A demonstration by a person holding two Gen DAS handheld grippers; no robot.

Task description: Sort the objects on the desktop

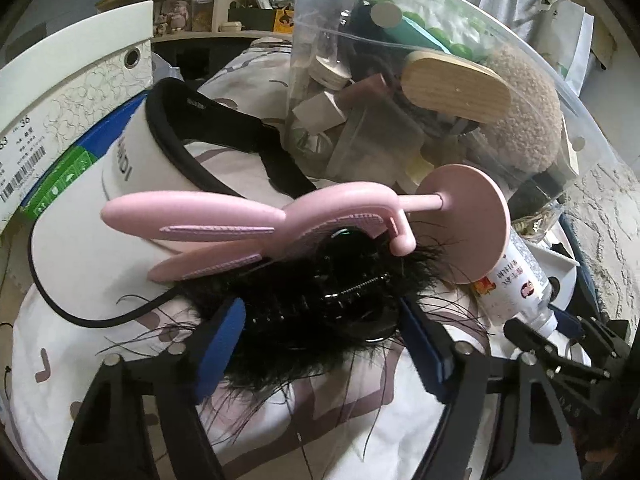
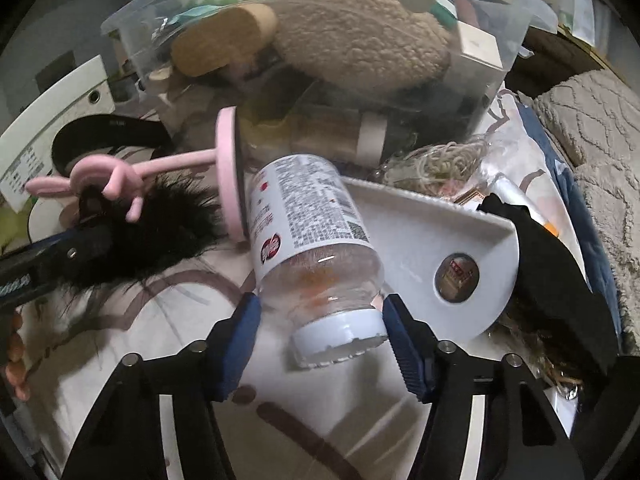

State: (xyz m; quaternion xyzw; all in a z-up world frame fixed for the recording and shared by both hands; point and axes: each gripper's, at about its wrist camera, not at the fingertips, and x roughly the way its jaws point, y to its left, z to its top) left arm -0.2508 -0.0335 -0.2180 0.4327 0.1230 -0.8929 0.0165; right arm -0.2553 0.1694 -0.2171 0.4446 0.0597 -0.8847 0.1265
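One clear plastic bin (image 2: 500,12) holds one beige plush toy (image 2: 352,28) and one wooden brush (image 2: 224,36) (among other clutter). Left tool (image 1: 320,344) straddles one black feathered hair claw (image 1: 320,300), spread; right tool (image 2: 320,344) brackets one bottle (image 2: 312,240), fingers parted.

White box (image 1: 60,92) label reads "36", barcode beside it; visor (image 1: 120,168) and bottle (image 2: 308,216) print unreadable.

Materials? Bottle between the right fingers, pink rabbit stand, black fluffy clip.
Bottle: clear glossy plastic by its see-through wall and highlights, white ridged cap, printed label.
Rabbit stand: smooth matte pink, likely plastic or silicone.
Fluffy clip: black fur or feather strands over glossy teeth and a metal spring.
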